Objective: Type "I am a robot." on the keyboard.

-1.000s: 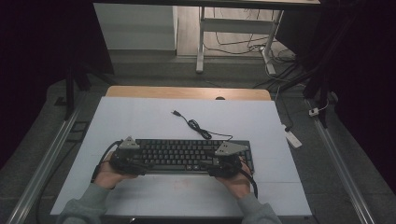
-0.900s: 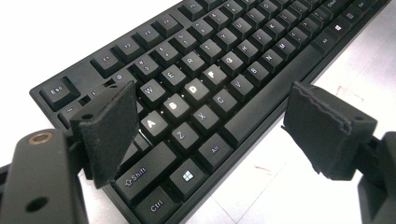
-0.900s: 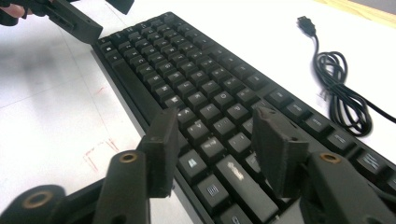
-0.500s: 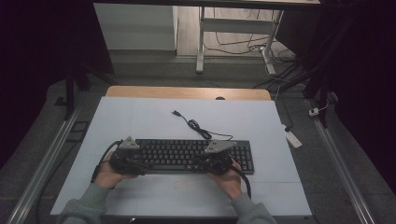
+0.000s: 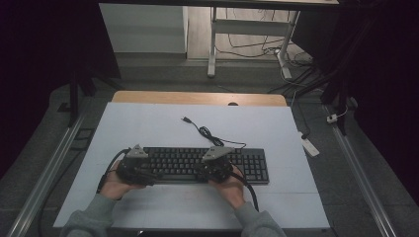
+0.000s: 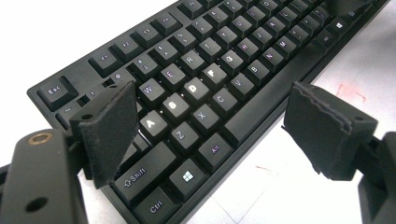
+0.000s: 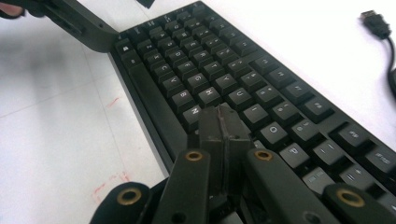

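**Two grippers at the keyboard**

A black keyboard (image 5: 197, 165) lies flat on the white table (image 5: 148, 128), toward its near edge, with its cable (image 5: 207, 132) curling away from its far side to a loose plug (image 7: 376, 23).

The left gripper (image 6: 205, 116) sits at the keyboard's left end. Its jaws stand released and wide apart, one pad over the leftmost keys, the other off the keyboard's near edge above the table; nothing is clamped between them.

The right gripper (image 7: 223, 122) is over the keyboard's right-middle keys. Its jaws have just been closing and now stand clenched pad to pad with nothing between them, the tips at the N and M keys, seemingly touching them, though the angle leaves that unsure.
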Demonstrator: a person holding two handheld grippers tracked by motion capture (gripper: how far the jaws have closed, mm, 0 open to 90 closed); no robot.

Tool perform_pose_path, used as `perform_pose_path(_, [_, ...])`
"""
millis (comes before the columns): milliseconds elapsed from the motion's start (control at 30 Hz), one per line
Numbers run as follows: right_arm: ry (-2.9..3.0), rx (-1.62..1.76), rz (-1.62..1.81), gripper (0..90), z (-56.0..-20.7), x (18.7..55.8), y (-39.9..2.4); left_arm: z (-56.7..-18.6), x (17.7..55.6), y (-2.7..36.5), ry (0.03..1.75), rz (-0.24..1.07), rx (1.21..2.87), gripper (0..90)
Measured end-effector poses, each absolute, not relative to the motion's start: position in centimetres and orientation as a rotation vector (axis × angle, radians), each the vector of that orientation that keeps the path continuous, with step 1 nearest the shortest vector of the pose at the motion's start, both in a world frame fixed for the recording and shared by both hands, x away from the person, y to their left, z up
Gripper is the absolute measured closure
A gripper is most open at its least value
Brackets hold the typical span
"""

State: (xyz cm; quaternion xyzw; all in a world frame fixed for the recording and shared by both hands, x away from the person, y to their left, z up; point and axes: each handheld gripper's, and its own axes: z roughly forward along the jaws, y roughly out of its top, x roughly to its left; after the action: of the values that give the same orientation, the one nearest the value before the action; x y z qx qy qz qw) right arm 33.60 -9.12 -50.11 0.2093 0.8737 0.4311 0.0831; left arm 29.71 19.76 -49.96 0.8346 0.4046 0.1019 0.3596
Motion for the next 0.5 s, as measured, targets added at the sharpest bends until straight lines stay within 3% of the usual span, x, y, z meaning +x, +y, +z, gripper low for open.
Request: perform_pose_path(500, [2.645, 0.62, 1.23, 89.4, -51.4, 34.4, -7.1, -50.1, 29.8, 19.7, 1.035, 0.264, 2.166, 18.0])
